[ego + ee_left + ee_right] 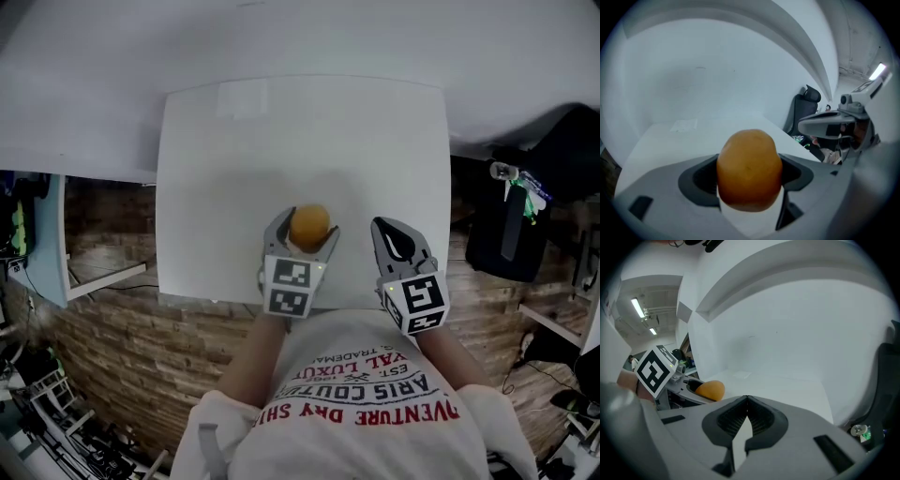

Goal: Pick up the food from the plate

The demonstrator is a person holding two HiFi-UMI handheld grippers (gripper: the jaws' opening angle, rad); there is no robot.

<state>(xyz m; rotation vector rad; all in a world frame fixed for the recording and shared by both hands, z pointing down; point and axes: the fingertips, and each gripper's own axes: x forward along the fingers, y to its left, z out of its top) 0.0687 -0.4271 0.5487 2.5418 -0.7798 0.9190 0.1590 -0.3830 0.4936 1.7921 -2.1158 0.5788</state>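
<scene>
Fingers [699, 182] of your left gripper [302, 232] are clamped on the food [749, 168], a smooth, rounded orange piece. The dark pads press on its two sides and much of it bulges above and ahead of them. It looks clear of the white table [234, 159] below the fingers, and no view shows a plate, so the pick itself appears done.

The main risk is the shape. You are pinching a curved, slick-looking surface with the pads meeting only its flanks, and the gripper is pitched nose-down. Any easing of your squeeze, or a quick swing, could let it squirt forward out past the fingertips. A harder squeeze is no sure cure: on a round body it may push the piece out rather than seat it, and if the food is soft it could dent or split.

Your right gripper [747, 404] sits just beside the left fingers on their right, its own fingers closed together on nothing. Drifting it inward could knock the left jaw or the food itself.

Mind where a drop would land. Bare tabletop lies under and ahead of the fingers, but its near edge is behind them, towards you. A round piece falling there could roll off, so I would keep it over the table.
</scene>
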